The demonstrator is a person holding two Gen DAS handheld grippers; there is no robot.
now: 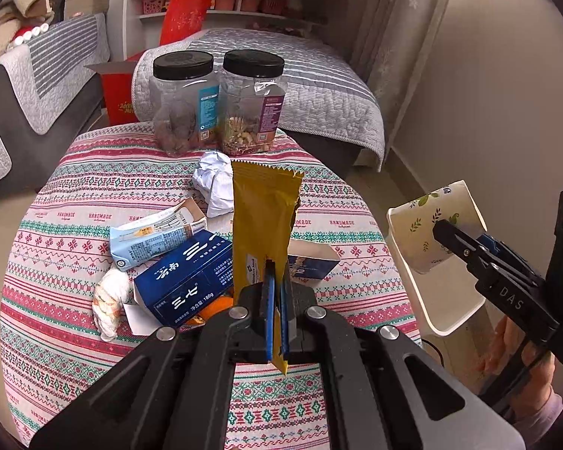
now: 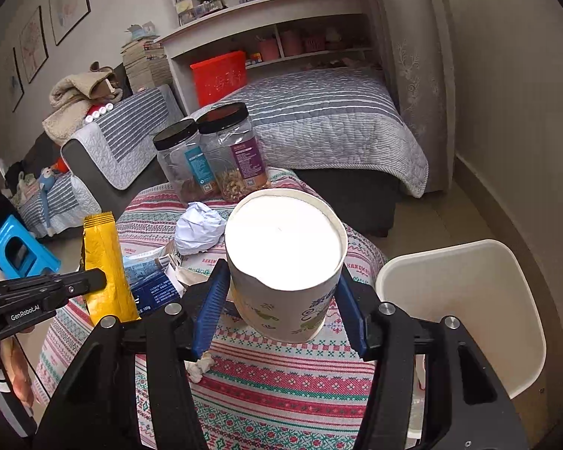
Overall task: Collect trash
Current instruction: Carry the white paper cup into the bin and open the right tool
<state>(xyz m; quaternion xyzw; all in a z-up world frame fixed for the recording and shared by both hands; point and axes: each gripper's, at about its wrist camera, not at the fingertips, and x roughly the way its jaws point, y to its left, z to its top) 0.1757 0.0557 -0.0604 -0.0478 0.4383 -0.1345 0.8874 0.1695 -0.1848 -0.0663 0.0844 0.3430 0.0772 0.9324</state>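
My left gripper (image 1: 277, 292) is shut on a yellow snack wrapper (image 1: 262, 221) and holds it upright above the table; the wrapper also shows in the right wrist view (image 2: 105, 262). My right gripper (image 2: 281, 300) is shut on a paper cup (image 2: 285, 258) with leaf print, held above the table's right edge; the cup shows at the right of the left wrist view (image 1: 431, 225). On the patterned tablecloth (image 1: 75, 195) lie a crumpled white paper (image 1: 216, 183), a light blue carton (image 1: 154, 236), a dark blue box (image 1: 184, 277) and a crumpled tissue (image 1: 109, 300).
Two black-lidded clear jars (image 1: 184, 101) (image 1: 251, 101) stand at the table's far edge. A white bin (image 2: 465, 300) stands right of the table. Behind are a bed (image 2: 319, 120), a sofa (image 1: 30, 86) and a blue stool (image 2: 18, 251).
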